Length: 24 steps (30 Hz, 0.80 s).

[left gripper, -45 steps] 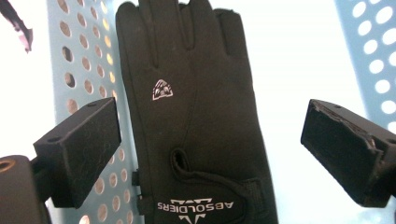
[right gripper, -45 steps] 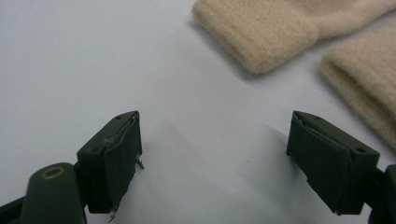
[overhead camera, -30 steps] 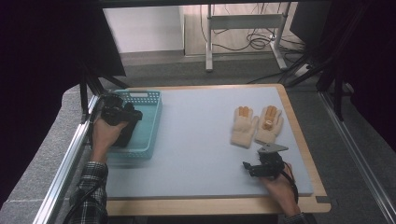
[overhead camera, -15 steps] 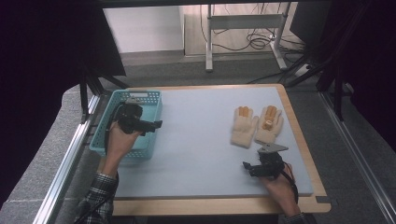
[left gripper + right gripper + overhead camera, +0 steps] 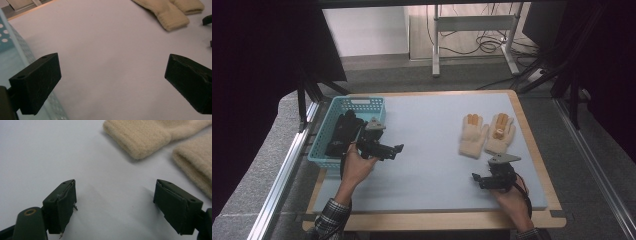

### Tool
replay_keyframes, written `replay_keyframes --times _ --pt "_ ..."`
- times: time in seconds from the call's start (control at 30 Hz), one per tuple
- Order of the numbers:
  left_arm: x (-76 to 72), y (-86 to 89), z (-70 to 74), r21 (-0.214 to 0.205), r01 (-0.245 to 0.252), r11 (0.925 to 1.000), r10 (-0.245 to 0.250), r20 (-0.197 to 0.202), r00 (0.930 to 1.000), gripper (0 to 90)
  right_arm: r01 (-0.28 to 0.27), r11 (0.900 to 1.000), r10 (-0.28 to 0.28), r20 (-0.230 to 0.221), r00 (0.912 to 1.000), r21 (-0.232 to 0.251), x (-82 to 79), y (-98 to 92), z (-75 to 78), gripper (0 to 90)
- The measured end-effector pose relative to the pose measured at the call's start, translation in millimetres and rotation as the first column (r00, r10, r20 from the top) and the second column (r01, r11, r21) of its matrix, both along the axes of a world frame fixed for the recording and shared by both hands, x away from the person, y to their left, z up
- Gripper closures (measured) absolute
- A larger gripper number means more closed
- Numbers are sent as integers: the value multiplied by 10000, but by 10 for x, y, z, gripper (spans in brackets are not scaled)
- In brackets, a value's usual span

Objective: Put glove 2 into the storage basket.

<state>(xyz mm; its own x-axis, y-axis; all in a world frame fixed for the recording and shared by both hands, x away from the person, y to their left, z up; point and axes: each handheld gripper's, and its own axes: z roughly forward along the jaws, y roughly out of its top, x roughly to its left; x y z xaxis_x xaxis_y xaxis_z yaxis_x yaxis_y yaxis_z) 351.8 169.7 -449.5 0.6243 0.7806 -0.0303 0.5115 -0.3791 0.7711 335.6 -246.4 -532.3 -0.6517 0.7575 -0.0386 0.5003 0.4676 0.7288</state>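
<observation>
Two cream knitted gloves (image 5: 473,136) (image 5: 501,132) lie flat side by side on the right of the grey mat (image 5: 432,165), orange marks on their fingertips. A dark glove-like bundle (image 5: 343,132) lies in the teal basket (image 5: 354,102) at the left. My left gripper (image 5: 394,151) hovers just right of the basket, open and holding nothing (image 5: 112,70). My right gripper (image 5: 477,181) rests low near the front right, open over bare mat (image 5: 115,195), the glove cuffs (image 5: 145,137) just beyond its jaws.
The mat sits on a wooden tabletop (image 5: 532,145) with its edge close on the right. The basket wall (image 5: 10,50) stands right beside my left jaw. A metal table frame and cables (image 5: 472,30) lie on the floor beyond.
My left gripper has come out from over the basket and moved right onto the mat, with the dark bundle left in the basket. The right gripper has stayed put.
</observation>
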Motion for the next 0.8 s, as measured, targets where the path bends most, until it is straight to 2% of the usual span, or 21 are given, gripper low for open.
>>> replay_keyframes --times 0.2,0.53,0.8 --pt "-153 -142 -133 -95 288 9995 -288 83 9996 10 2 10000 -2 -19 10000 -1 0 0 0 181" --pt "-420 -317 -496 172 656 9977 -657 36 9978 13 39 10000 -39 32 10000 -29 -5 7 -2 179" --pt "-571 -295 -826 415 412 9983 -402 -234 9989 13 82 10000 -82 42 10000 -44 -7 10 -3 175"
